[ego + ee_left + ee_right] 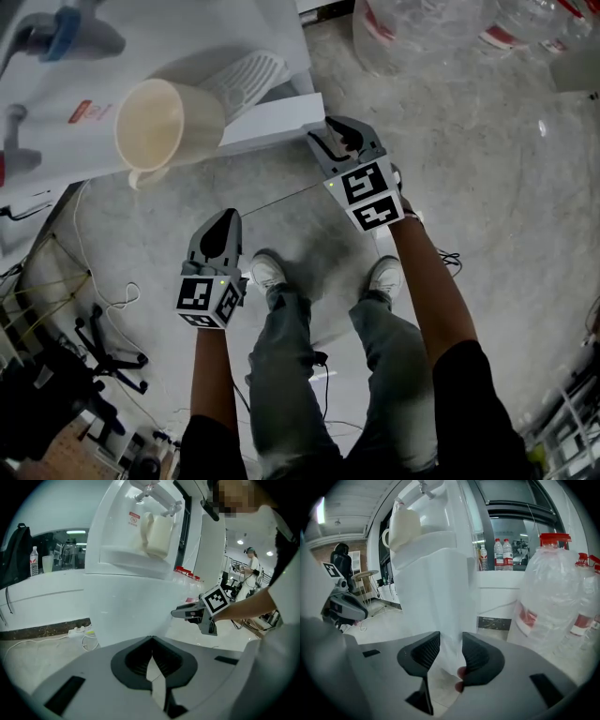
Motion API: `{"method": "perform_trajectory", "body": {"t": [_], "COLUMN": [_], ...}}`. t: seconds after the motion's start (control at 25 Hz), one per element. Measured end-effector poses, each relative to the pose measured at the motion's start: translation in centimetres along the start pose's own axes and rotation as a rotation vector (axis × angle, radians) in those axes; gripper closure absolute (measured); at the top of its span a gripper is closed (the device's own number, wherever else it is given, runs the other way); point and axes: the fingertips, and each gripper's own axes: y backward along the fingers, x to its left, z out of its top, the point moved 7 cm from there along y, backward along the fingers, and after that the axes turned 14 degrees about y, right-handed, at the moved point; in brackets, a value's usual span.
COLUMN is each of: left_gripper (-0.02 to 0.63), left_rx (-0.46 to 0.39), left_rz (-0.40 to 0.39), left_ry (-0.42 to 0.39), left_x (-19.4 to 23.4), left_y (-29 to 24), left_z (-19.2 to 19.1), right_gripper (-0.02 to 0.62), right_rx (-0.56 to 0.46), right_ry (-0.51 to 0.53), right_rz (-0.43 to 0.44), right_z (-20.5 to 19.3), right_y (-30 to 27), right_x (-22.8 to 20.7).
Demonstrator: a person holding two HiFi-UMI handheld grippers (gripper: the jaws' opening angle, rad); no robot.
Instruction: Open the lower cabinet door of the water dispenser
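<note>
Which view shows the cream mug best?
The head view: the cream mug shows large from above, rim and inside clear. The left gripper view shows the mug side-on; the right gripper view shows the mug small, near the top.

we see the dispenser (pixel 126 597) and its door (pixel 440 602) in white plastic, smooth and glossy. the jug (pixel 164 122) looks like cream plastic, matt. the left gripper (pixel 228 220) and right gripper (pixel 330 131) have grey matt plastic shells, and their black pads (pixel 425 653) are ribbed and dull. the floor (pixel 487 187) is mottled grey concrete with a faint sheen. the bottle (pixel 548 602) is clear, glossy plastic. the trousers (pixel 291 366) are grey cloth.
</note>
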Motion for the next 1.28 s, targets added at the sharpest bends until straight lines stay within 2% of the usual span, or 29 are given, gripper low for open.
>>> {"method": "perform_trajectory", "body": {"t": [0.32, 0.56, 0.92, 1.16, 1.28], "left_gripper": [0.595, 0.595, 0.595, 0.595, 0.595], "left_rx": [0.002, 0.006, 0.023, 0.072, 0.071], "left_rz": [0.024, -0.008, -0.032, -0.083, -0.108], "left_ry": [0.05, 0.006, -0.009, -0.051, -0.041], "left_x": [-0.8, 0.2, 1.9, 2.6, 3.1], "left_y": [2.8, 4.4, 8.4, 10.8, 11.8], "left_z": [-1.3, -2.9, -5.0, -6.9, -7.5], "right_gripper": [0.436, 0.436, 0.423, 0.423, 0.423], "right_rx": [0.051, 0.071, 0.12, 0.148, 0.167], "right_ry": [-0.012, -0.016, -0.008, -0.022, -0.003], "right_rz": [-0.005, -0.047, -0.068, -0.078, -0.081], "right_z": [-0.1, -0.7, -1.6, -1.7, -1.8], "right_y": [0.9, 2.3, 4.4, 5.7, 6.2], "right_x": [1.4, 3.8, 8.4, 12.0, 13.5]}}
